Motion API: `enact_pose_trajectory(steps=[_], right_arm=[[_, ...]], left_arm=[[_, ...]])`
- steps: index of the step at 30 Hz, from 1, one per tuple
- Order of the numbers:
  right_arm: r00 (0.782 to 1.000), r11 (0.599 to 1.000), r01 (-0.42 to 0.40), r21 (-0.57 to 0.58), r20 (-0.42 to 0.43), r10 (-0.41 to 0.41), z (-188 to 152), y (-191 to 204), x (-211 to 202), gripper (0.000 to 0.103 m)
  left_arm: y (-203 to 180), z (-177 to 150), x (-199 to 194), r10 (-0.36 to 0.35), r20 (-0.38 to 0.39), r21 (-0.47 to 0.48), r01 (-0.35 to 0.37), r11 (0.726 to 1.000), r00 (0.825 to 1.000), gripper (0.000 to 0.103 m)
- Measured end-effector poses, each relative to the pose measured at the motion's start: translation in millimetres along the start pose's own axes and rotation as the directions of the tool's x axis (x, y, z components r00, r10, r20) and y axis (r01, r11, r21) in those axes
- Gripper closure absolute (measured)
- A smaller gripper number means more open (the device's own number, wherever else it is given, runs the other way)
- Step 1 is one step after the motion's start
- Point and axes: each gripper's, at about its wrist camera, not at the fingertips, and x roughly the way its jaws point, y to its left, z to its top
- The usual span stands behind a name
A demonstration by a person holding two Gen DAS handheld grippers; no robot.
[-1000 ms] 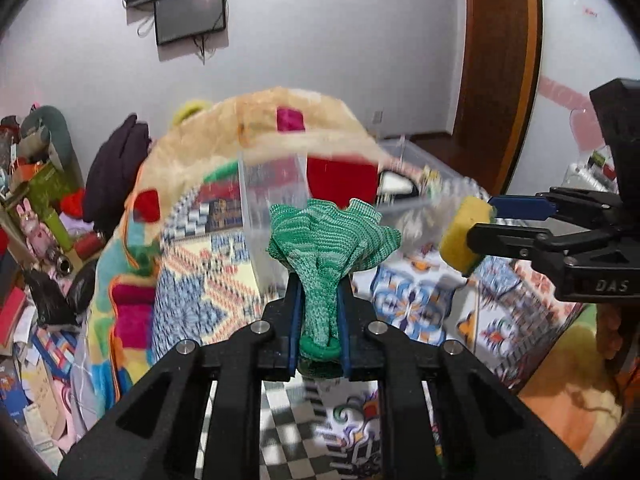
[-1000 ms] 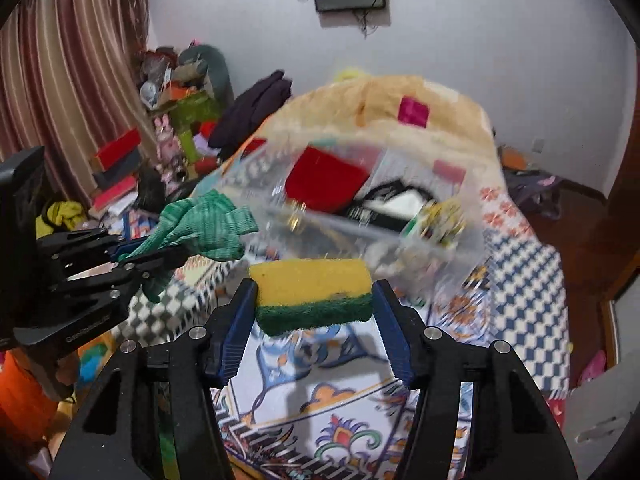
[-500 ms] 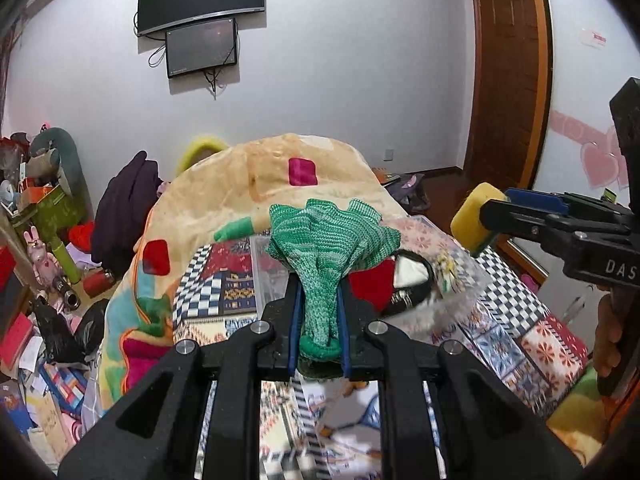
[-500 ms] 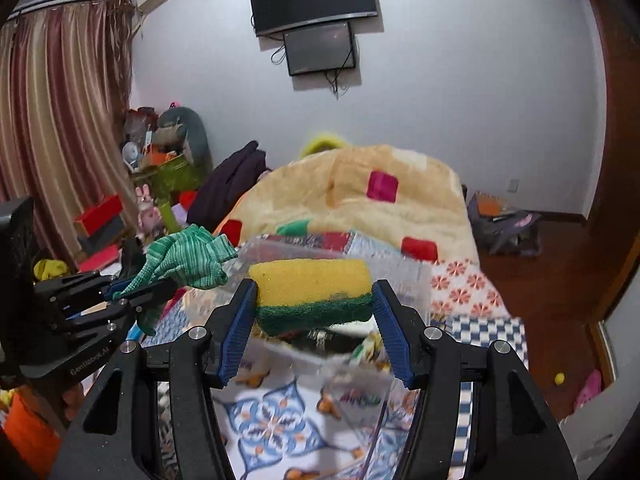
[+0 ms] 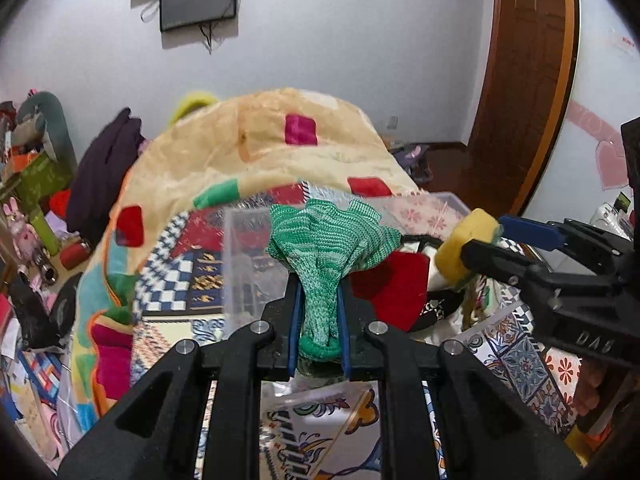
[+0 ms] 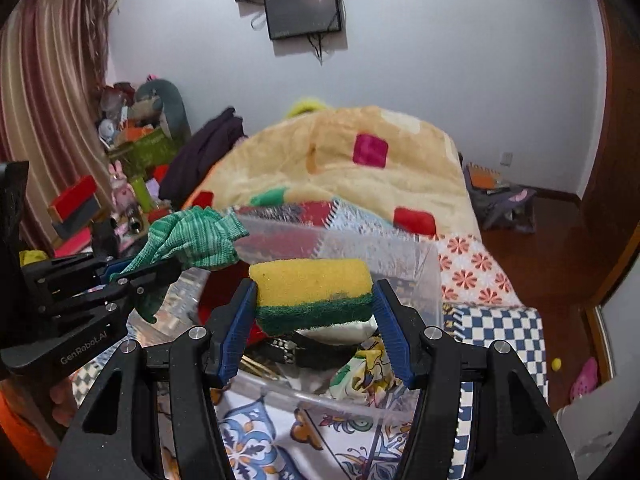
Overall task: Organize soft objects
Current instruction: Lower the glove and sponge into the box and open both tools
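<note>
Low in the centre of the left wrist view, the left gripper [image 5: 319,312] is clamped tight on a green knitted cloth [image 5: 334,240]. At mid-frame of the right wrist view, the right gripper [image 6: 314,312] squeezes a yellow-and-green sponge [image 6: 312,294] by its ends. Both hang above the clear plastic bin [image 6: 400,252] on the patterned bedspread [image 6: 496,320], so this looks like the drop-off step; next each needs lowering inside the rim before letting go. Readable lettering: "GenRobot.AI" at left, "DAS" at right of the other view.

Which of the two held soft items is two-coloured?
The sponge in the right tool: yellow on top, dark green scouring layer below. The knitted cloth in the left tool is green throughout.
</note>
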Motion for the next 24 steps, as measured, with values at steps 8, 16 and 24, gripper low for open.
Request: enact_pose_trajectory(steps=[8, 16, 24], right_arm=[[0.997, 1.000, 0.017, -0.009, -0.082, -0.018, -9.4, -2.7, 25.0, 0.045], [0.991, 1.000, 0.003, -0.003, -0.136, -0.004, -11.8, -5.3, 25.1, 0.035], [0.997, 1.000, -0.017, -0.008, -0.080, 0.016, -5.8, -4.3, -6.9, 0.034]], left_arm=[[-3.9, -5.0, 24.2, -0.012, -0.066, 0.011, 0.013, 1.000, 0.998, 0.086], [-0.5, -7.6, 10.8, -0.036, -0.067, -0.005, 0.036, 0.999, 0.997, 0.058], [2.6, -4.6, -30.8, -0.046, 0.012, -0.022, 0.046, 0.999, 0.999, 0.053]])
